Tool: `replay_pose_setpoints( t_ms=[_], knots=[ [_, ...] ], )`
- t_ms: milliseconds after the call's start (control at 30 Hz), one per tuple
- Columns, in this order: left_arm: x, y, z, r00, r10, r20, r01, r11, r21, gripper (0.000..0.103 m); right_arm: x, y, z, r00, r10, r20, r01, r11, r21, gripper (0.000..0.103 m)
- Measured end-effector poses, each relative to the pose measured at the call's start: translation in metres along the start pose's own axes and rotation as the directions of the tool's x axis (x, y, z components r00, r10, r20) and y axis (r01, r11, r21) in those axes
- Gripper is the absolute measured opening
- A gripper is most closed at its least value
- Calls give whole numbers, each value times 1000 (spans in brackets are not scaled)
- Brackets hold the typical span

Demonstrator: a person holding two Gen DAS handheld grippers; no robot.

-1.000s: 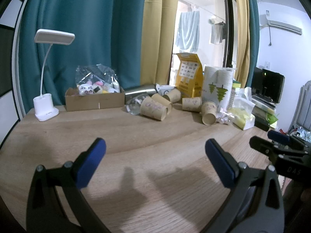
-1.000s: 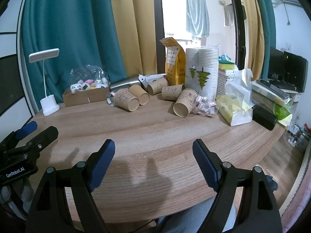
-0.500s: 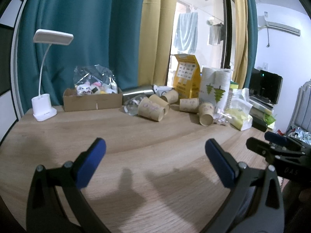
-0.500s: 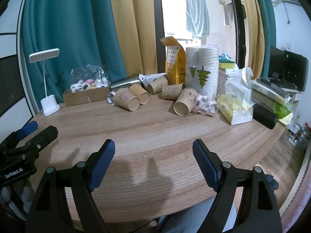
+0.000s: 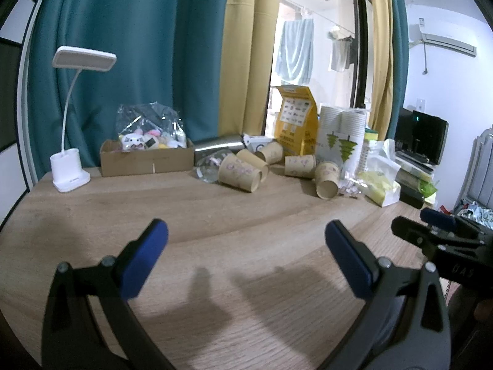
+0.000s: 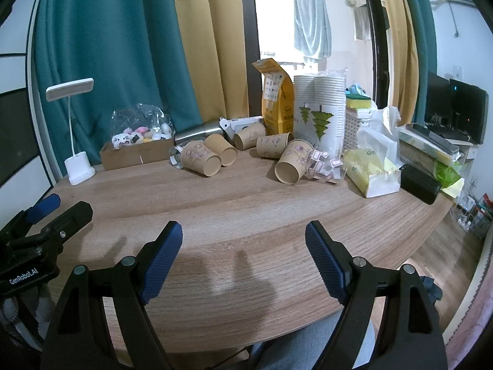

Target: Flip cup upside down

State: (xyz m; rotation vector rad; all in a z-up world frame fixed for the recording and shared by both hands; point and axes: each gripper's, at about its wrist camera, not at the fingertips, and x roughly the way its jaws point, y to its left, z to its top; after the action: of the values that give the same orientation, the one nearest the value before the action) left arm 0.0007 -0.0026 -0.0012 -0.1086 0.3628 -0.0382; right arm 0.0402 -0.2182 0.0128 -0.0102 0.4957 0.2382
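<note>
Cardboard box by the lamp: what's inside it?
The cardboard box holds a clear plastic bag of small plush toys. Anything below the box's front wall is hidden.

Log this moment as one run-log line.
left gripper open, empty | right gripper open, empty | five paper cups lying sideways, table far edge | none flipped

Daylight from window [image 5: 311, 49] overexposed; soft shadows on table [image 6: 246, 203]; fisheye edges warped, dark.
</note>
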Motion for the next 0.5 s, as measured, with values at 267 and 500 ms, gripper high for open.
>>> replay_pose_setpoints(
  t_ms=[267, 500],
  knots=[
    [0, 0, 0, 1000, 0, -1, 0, 1000, 0, 103, -1, 0, 0, 1000, 1, -2, -1, 1000, 0, 84],
    [0, 2, -1, 1000, 0, -2, 0, 1000, -1, 103, -1, -1, 0, 1000, 1, -2, -1, 1000, 0, 84]
  ],
)
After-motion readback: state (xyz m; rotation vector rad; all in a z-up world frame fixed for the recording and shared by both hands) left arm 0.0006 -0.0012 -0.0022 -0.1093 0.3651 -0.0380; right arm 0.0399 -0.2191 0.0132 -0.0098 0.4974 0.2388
